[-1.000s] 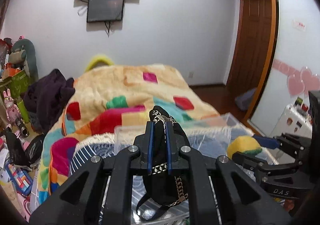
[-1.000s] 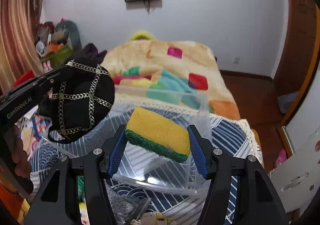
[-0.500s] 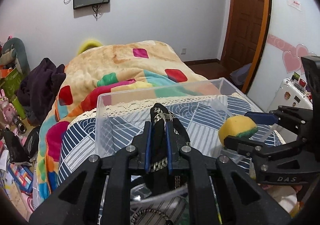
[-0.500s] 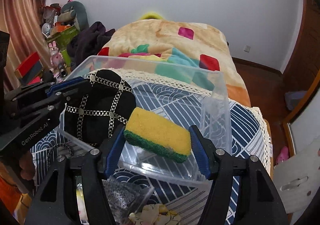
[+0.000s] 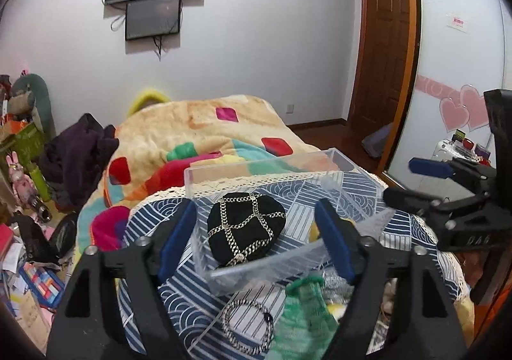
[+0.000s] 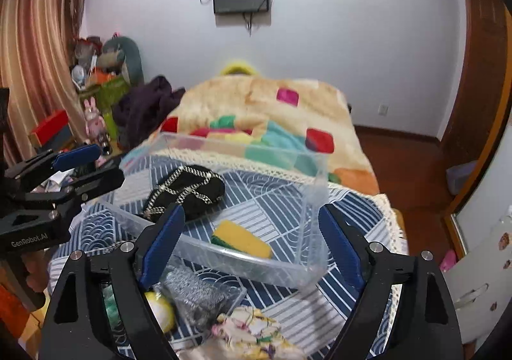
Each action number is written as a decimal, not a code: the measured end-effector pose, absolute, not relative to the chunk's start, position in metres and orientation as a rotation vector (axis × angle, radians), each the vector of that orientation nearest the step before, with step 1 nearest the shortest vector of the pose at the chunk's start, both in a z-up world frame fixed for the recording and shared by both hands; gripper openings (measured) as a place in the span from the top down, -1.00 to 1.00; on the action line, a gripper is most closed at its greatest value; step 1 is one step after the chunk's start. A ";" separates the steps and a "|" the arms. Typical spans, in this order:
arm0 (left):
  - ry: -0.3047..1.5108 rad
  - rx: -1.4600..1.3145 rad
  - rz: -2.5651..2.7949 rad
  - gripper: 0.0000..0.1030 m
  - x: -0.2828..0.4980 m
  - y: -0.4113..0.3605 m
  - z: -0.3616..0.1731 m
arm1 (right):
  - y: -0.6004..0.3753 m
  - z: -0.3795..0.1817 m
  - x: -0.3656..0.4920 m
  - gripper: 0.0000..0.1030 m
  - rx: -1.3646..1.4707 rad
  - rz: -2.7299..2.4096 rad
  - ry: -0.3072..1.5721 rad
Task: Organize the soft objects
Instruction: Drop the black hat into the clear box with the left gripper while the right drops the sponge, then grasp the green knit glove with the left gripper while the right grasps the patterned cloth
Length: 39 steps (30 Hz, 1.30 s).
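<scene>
1. Between the wide-spread fingers of the left gripper [image 5: 256,240], nothing is held; the black chained pouch [image 5: 245,230] lies in the clear bin [image 5: 265,270].
2. Right gripper [image 6: 251,243] equally wide, empty; the yellow-green sponge [image 6: 241,240] rests on the bin floor near the front wall, apart from the pouch.
3. Bin sits on a blue striped cloth [image 6: 348,209]; a green mesh scrubber [image 5: 302,318] and a chain bracelet [image 5: 248,328] lie outside it.

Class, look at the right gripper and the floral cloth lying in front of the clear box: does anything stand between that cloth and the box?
Nothing visible blocks it. The floral cloth lies just before the clear box, whose top is open; the right gripper is open above.
</scene>
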<state>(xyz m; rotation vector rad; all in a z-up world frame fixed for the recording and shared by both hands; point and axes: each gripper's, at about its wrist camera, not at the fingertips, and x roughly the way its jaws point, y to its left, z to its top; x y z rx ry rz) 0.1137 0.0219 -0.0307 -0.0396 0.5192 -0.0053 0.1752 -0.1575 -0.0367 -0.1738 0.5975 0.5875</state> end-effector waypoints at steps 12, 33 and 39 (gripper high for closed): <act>0.599 -0.060 -0.080 -0.73 0.076 0.001 -0.067 | -0.186 -0.061 0.143 -0.79 -0.134 0.537 0.585; 0.737 -0.112 -0.216 0.81 0.082 -0.018 -0.111 | -0.204 -0.116 0.134 0.72 -0.091 0.606 0.753; 0.704 -0.125 -0.207 0.87 0.073 -0.014 -0.101 | -0.210 -0.097 0.126 0.74 -0.072 0.603 0.678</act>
